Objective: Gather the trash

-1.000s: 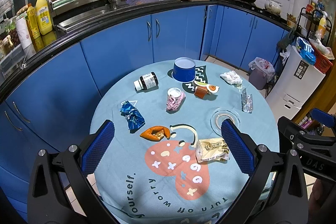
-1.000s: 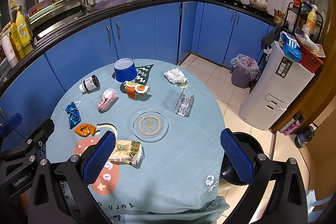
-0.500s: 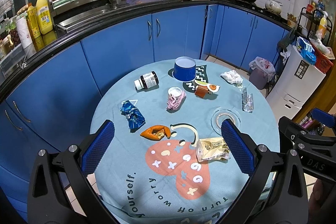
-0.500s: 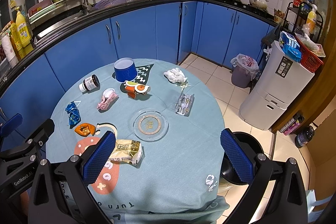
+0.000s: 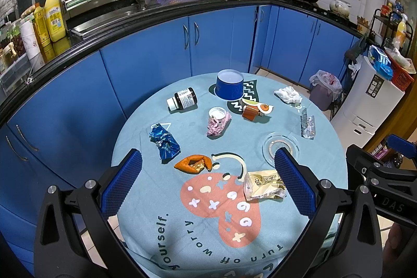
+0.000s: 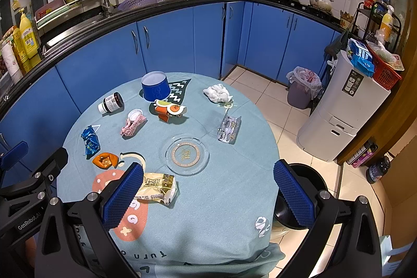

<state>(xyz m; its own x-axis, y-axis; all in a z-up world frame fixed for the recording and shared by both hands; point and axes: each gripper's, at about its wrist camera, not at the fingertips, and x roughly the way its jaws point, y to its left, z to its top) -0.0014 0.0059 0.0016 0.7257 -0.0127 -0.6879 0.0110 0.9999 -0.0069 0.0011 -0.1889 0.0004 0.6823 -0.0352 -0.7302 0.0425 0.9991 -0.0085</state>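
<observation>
Trash lies on a round table with a teal cloth (image 5: pixel 161 199): a blue foil wrapper (image 5: pixel 164 142), an orange peel (image 5: pixel 193 163), a cream snack bag (image 5: pixel 262 184), a crushed pink cup (image 5: pixel 218 120), a dark pill bottle (image 5: pixel 182 101), an orange carton (image 5: pixel 254 111), a white tissue (image 5: pixel 288 94) and a clear blister pack (image 5: pixel 307 123). My left gripper (image 5: pixel 208 184) is open and empty above the near table edge. My right gripper (image 6: pixel 208 194) is open and empty too, with the snack bag (image 6: pixel 156 188) by its left finger.
An upturned blue bowl (image 5: pixel 230 84) and a glass ashtray (image 6: pixel 187 154) sit on the table. A black bin (image 6: pixel 299 197) stands on the floor at the table's right. Blue cabinets (image 5: pixel 146 56) curve behind. A white appliance (image 6: pixel 341 106) and a lined bin (image 6: pixel 302 87) stand at right.
</observation>
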